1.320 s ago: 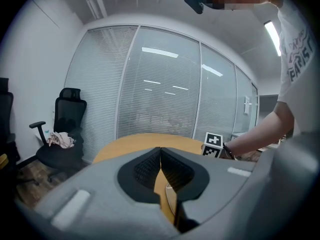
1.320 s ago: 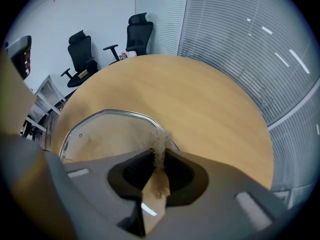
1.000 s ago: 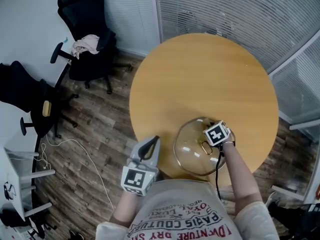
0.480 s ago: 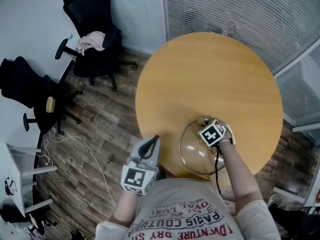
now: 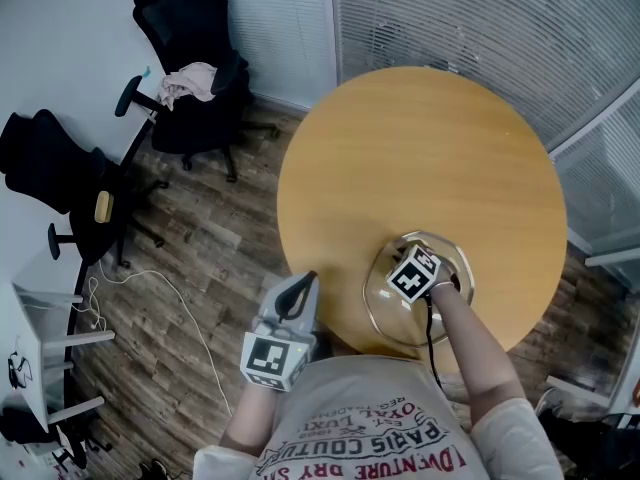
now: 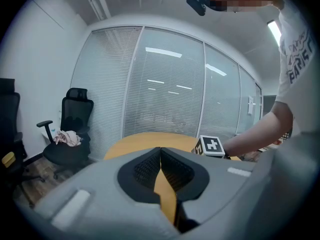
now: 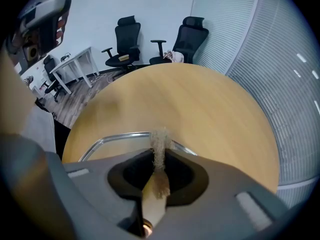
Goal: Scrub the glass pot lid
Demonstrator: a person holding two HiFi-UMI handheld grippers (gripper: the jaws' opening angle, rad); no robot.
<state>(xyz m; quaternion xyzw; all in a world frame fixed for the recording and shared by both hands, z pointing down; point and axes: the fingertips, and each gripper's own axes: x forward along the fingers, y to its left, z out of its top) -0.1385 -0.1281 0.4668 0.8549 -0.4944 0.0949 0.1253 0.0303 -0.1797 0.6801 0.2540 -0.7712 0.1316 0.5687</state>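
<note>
Right gripper (image 7: 160,159) pinches a tan, fibrous scrubber (image 7: 160,143) over the round glass lid (image 5: 388,313) (metal-rimmed) on the wooden table (image 5: 420,148); left gripper (image 6: 160,156) is closed and empty.

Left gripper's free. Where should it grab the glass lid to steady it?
Probably the metal rim on the left, coming in low from that side: the glass lid lies flat on the table, and the right gripper, shut on a brush, covers its centre.

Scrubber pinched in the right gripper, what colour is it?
The scrubber is a fuzzy tan, beige-brown; it shows best in the right gripper view.
</note>
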